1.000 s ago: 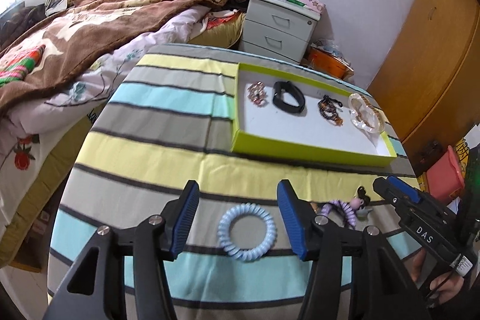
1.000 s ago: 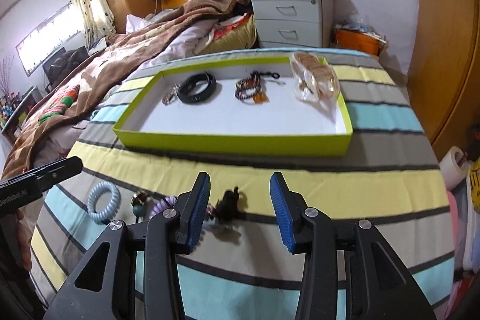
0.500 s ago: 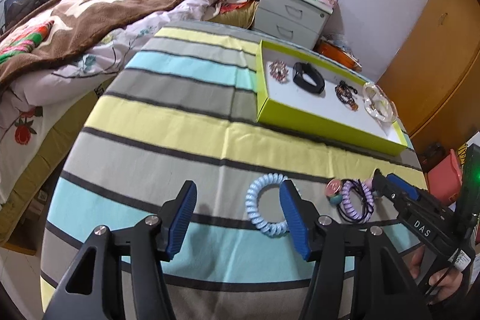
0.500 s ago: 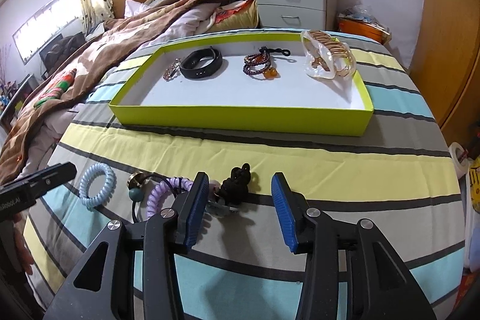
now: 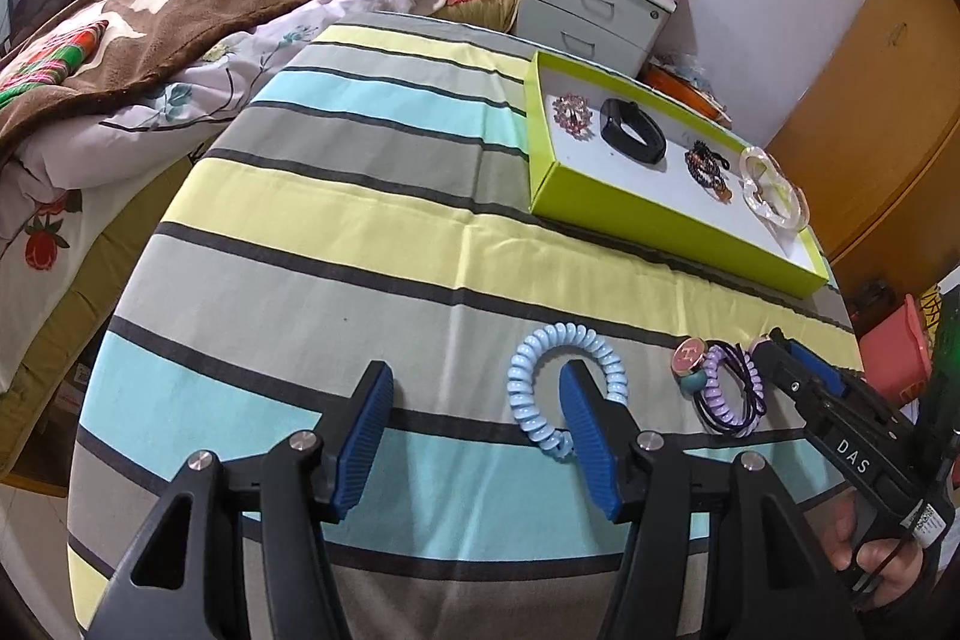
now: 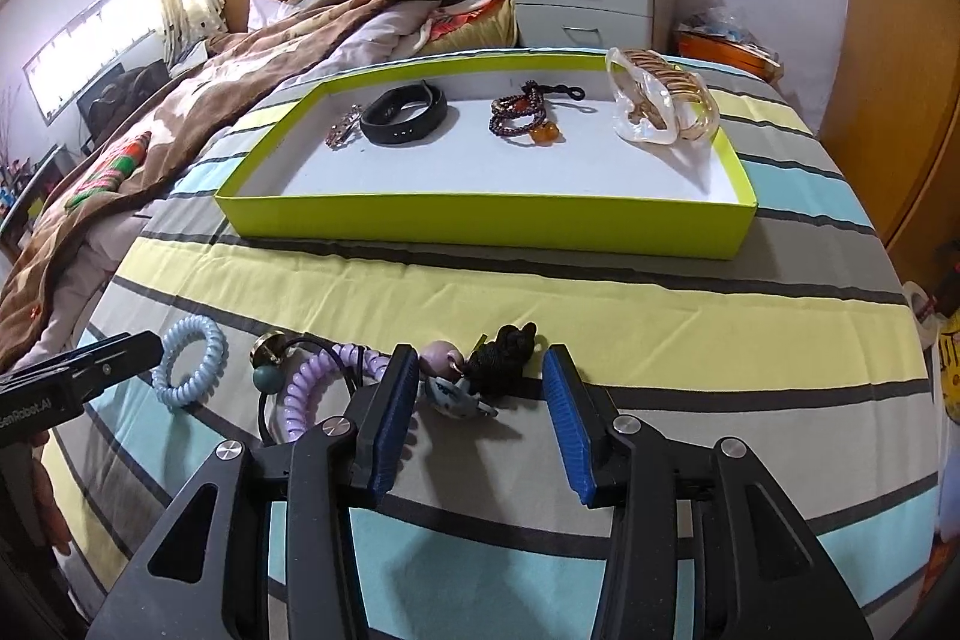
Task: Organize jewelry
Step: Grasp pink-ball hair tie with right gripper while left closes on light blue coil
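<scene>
The left tongs stand wide over the striped tabletop, nothing pressed between the pads; the right-hand finger sits inside the ring of the blue coil tie, whose near arc passes just beside its pad, while the other finger is well apart from it on bare cloth. To the right of the blue coil lie a pink-and-teal bobble and a purple coil tie, touching each other, with the tips of the right tongs near them. In the right wrist view those tongs are parted about halfway with the jaws closing; a black knotted ornament and a small pale charm lie between and just ahead of the fingers, and I cannot tell whether a pad touches them. Farther back sits the green tray, holding a row of pieces along its far side: a pink brooch, a black band, a dark bead bracelet and a clear hair claw, each apart from its neighbour except the brooch, which sits just beside the band. A hand grips the right tool's handle.
</scene>
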A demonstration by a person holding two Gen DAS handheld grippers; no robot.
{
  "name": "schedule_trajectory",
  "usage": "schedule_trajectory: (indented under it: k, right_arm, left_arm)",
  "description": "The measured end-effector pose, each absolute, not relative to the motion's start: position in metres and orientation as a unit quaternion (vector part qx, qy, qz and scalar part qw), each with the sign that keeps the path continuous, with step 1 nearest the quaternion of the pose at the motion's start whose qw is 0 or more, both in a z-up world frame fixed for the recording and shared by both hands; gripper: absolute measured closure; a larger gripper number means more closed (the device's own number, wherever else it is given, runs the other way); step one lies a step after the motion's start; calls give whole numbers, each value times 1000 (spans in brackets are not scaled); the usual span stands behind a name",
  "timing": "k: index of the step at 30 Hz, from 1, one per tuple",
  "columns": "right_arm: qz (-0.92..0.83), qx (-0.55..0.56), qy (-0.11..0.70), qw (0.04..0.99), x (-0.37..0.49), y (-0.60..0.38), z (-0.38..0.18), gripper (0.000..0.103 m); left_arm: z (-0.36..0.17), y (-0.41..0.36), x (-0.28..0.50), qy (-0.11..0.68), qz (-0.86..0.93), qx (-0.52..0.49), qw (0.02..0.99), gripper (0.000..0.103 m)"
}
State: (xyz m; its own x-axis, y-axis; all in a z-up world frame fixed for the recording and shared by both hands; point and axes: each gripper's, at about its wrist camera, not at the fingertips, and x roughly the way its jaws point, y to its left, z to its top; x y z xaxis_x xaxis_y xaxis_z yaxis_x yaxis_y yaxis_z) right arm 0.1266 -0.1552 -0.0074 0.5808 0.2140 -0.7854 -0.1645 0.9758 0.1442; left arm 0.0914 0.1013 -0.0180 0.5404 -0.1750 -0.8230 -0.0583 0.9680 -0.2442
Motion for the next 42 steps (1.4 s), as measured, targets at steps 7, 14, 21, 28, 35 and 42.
schedule_trajectory:
  k: [7,14,21,28,35,42]
  right_arm:
    - [104,43,438,892,123,-162,-6,69]
    - [107,34,417,902,112,-165,2,70]
    - [111,41,411,904,107,-170,5,70]
    - [118,50,405,905,104,-175,8,70]
    - [119,54,400,907,100,-179,10,70]
    - [118,58,396,909,96,-184,12,70]
  left_arm:
    - [-18,95,92,479,-32,-109,870,41]
    - [-20,91,91,476,-28,-89,875,41]
    - [-20,89,89,467,-17,-85,880,41]
    - [-25,68,85,458,-7,-8,889,37]
    - [-24,66,88,456,12,-15,890,36]
    - [-23,61,86,446,11,-10,895,58]
